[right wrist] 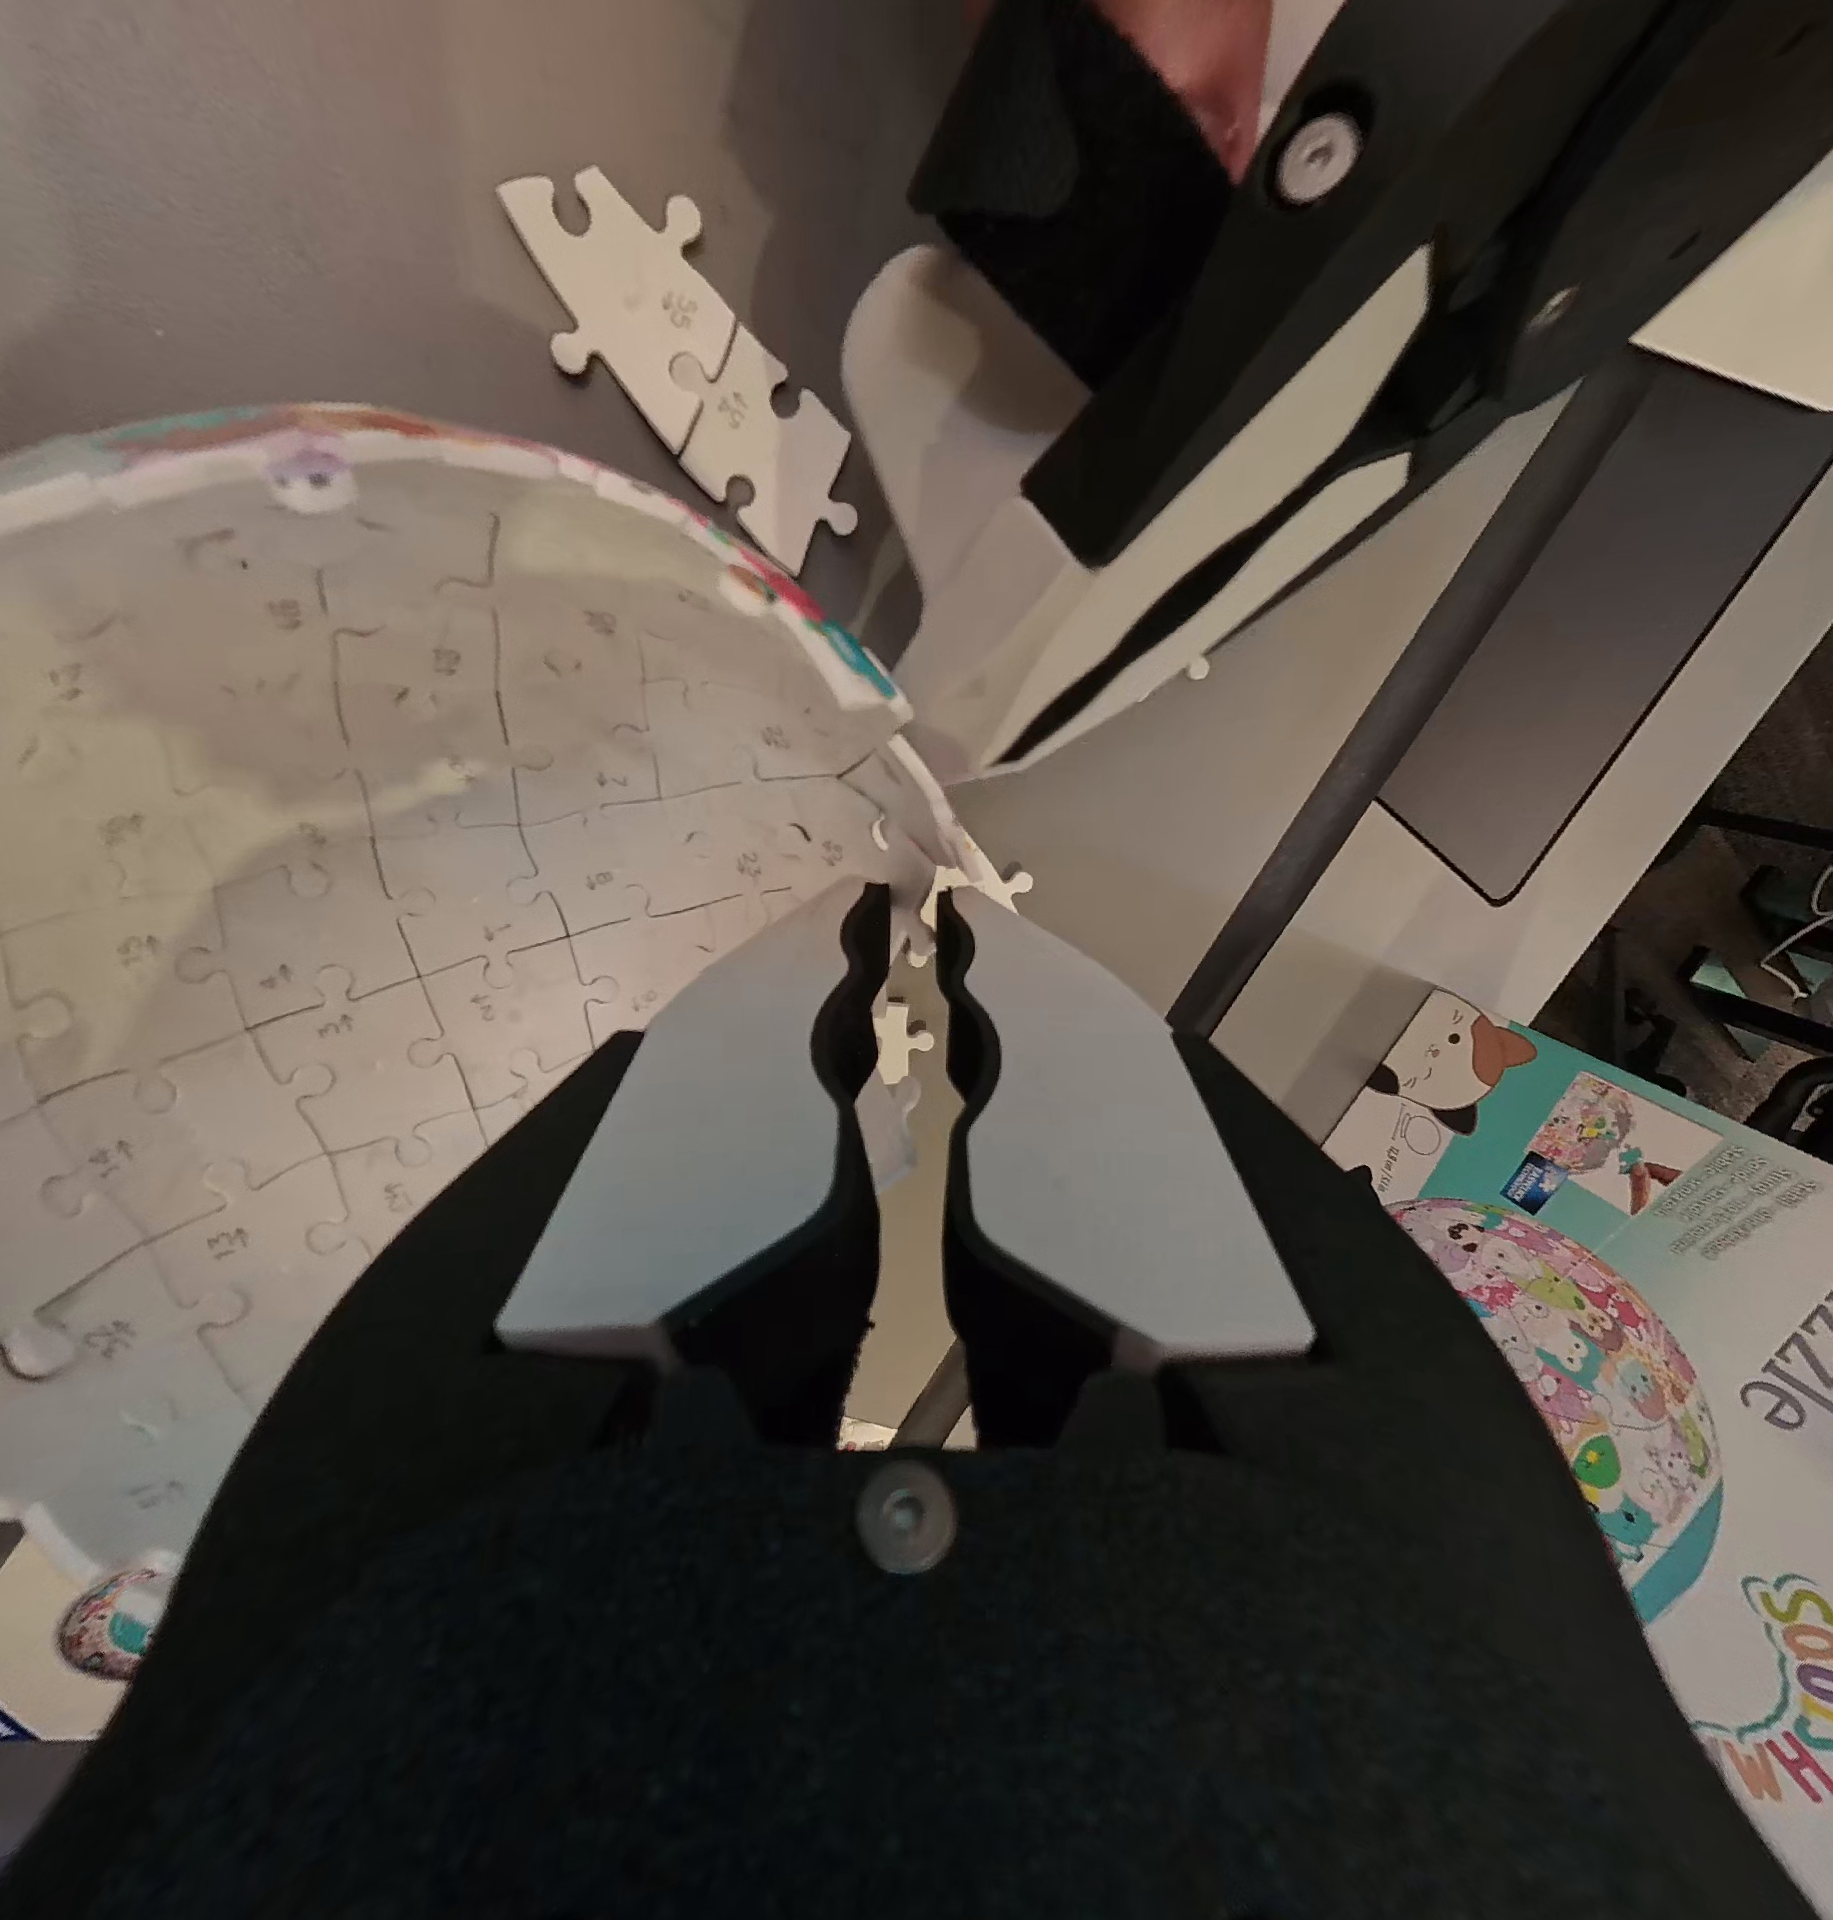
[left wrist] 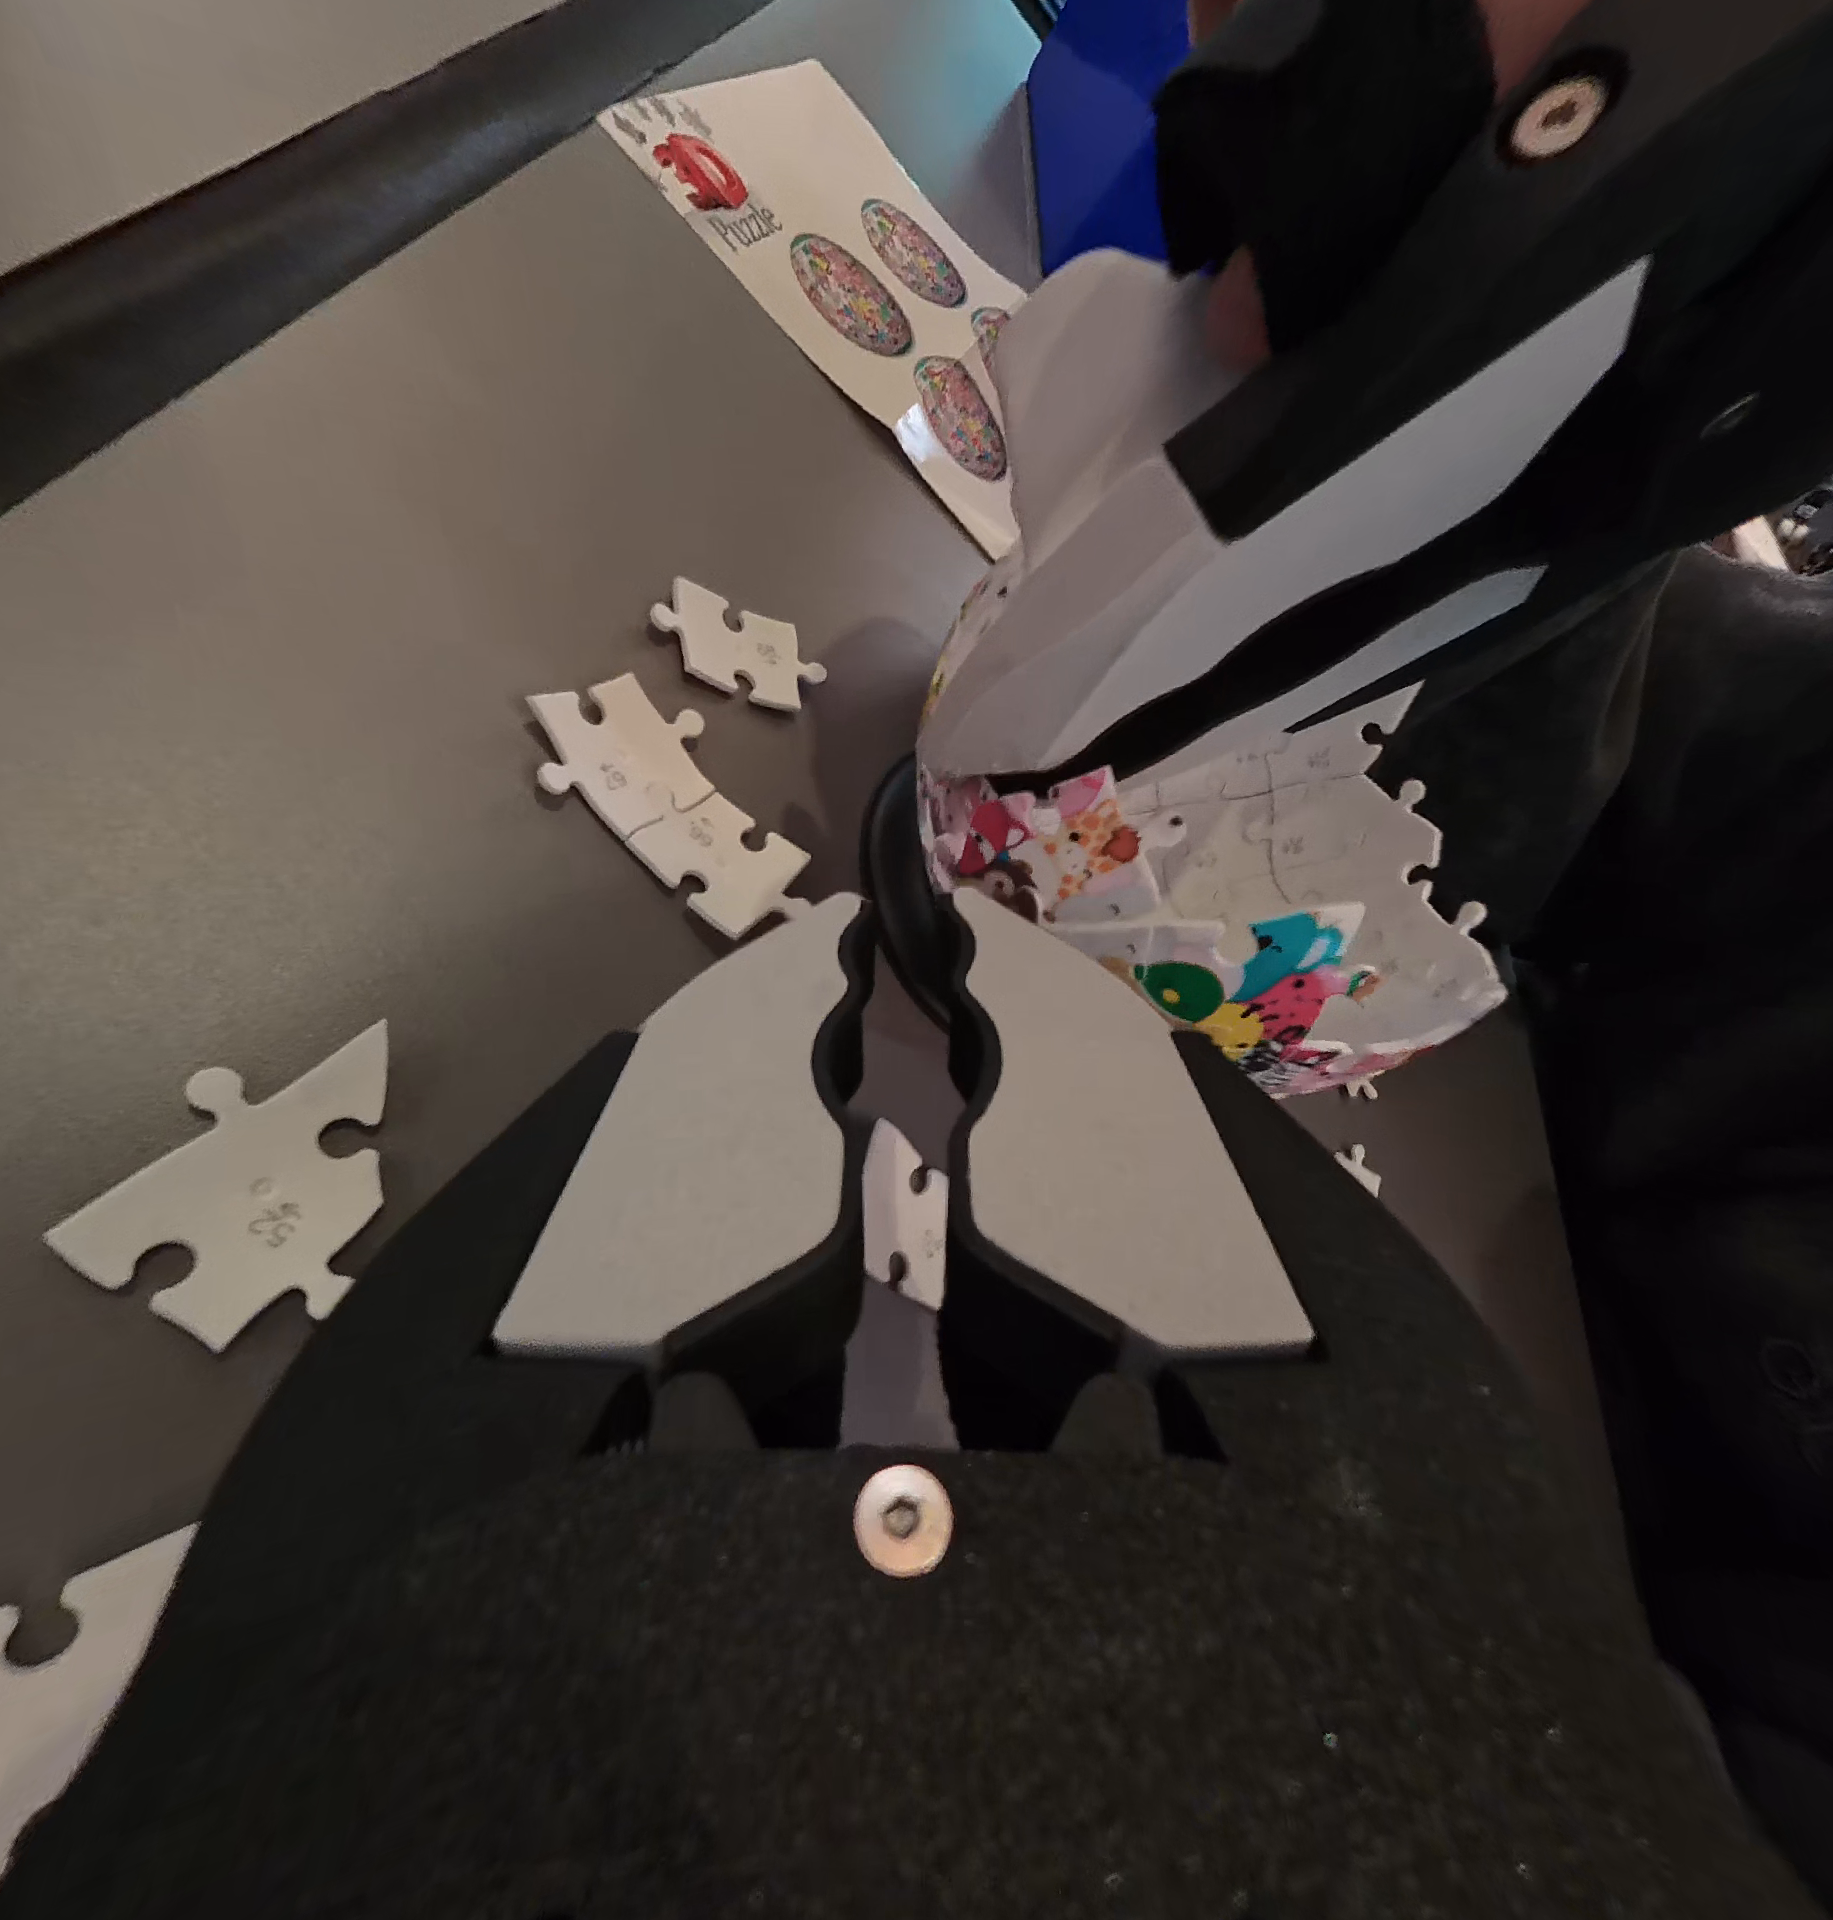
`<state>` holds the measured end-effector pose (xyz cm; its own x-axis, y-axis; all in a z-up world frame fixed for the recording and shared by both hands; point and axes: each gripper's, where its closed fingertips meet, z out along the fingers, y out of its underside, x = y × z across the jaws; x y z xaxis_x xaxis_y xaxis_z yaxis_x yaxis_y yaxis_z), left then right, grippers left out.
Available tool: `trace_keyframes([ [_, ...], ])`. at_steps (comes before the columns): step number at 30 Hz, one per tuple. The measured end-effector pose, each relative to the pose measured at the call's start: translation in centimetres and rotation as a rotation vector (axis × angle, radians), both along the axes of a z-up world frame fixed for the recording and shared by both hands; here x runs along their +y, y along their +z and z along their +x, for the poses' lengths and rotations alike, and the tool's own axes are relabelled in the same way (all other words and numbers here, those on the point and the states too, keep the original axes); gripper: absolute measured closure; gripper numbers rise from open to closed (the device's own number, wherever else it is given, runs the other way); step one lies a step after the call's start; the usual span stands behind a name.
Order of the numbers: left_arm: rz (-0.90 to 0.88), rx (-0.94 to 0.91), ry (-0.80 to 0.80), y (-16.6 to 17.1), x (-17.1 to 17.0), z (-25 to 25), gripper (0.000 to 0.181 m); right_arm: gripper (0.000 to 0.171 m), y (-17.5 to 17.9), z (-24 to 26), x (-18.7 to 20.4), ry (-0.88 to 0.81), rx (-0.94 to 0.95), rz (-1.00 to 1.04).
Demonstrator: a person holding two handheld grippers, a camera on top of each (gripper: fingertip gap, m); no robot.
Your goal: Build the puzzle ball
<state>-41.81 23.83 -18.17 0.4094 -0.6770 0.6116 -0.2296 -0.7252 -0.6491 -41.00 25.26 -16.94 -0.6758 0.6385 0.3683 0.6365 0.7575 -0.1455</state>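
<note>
Half-built ball (right wrist: 351, 831), open side toward right gripper (right wrist: 907, 935), which is clenched on the ball's rim, jaws astride the jagged edge. Left gripper (left wrist: 907, 935) nearly closed, pinching nothing I can make out; loose pieces (left wrist: 673, 800) lie left of ball, nearer the left gripper.

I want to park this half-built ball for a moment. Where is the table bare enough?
Barest: the grey table between the dark edge strip, the instruction sheet and the loose pieces. Crowded: around the ball shell, where both grippers meet and pieces lie nearby.
</note>
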Motion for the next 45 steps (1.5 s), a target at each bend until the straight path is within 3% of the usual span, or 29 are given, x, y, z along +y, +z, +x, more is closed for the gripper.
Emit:
trace_keyframes([
  [20,-0.051,0.029,-0.008,-1.3,-0.2,0.2,0.168,0.161,0.1,0.0,0.2,-0.024,0.005,-0.001],
  [30,-0.042,0.025,-0.007,-1.2,-0.1,0.3,0.168,0.148,0.0,0.0,-0.1,-0.043,-0.01,-0.028],
  [45,-0.023,0.014,-0.009,-0.9,0.2,0.5,0.169,0.16,-0.2,-0.4,-0.1,-0.034,-0.01,-0.022],
])
